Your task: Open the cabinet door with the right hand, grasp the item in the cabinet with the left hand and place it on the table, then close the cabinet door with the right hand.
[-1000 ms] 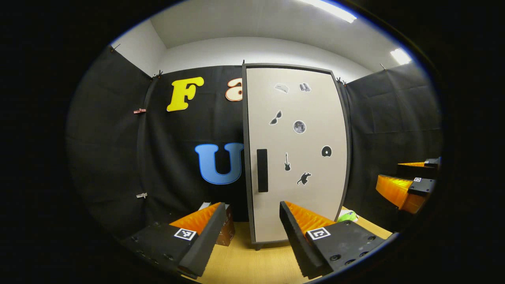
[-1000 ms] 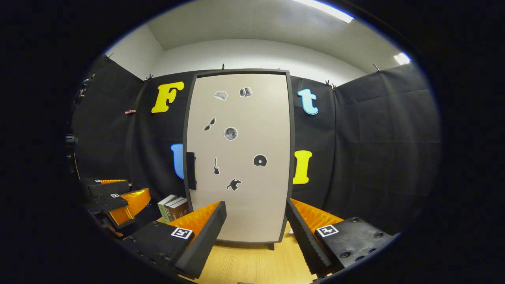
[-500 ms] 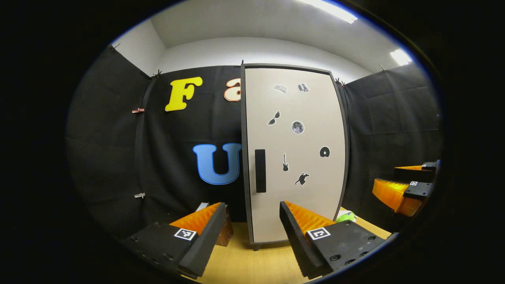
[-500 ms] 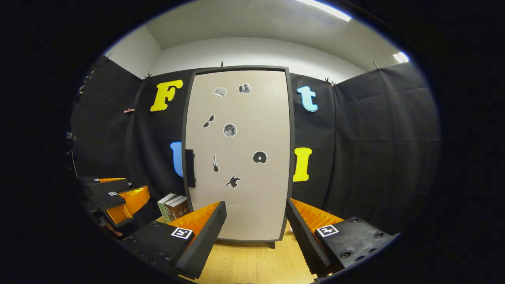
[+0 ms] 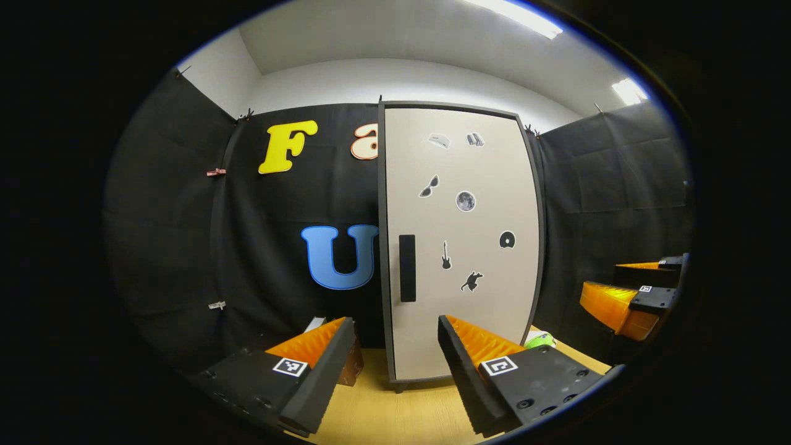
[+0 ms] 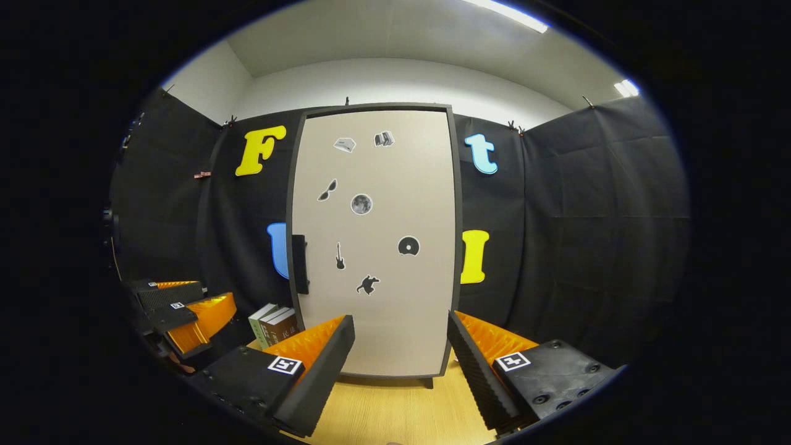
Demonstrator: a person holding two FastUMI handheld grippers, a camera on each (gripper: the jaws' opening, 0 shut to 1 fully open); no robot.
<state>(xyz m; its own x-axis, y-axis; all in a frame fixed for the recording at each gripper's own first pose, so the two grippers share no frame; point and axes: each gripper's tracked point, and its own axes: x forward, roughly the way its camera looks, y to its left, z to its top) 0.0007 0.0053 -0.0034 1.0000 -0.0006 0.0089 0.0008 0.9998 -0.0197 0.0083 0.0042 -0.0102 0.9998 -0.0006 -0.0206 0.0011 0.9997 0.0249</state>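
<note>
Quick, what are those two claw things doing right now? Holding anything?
Left gripper: open, holding nothing.
Right gripper: open, holding nothing, in front of the shut cabinet door.

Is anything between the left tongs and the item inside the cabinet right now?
Yes. The cabinet door is shut, so the item behind it is hidden. The left tongs and right tongs are open, short of the handle.

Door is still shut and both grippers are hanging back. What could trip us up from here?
The handle sits at the cabinet door left edge, well left of the open right gripper; a straight approach would likely miss it. Books stand by that edge and the left gripper waits nearby: the swinging door may clip either.
</note>
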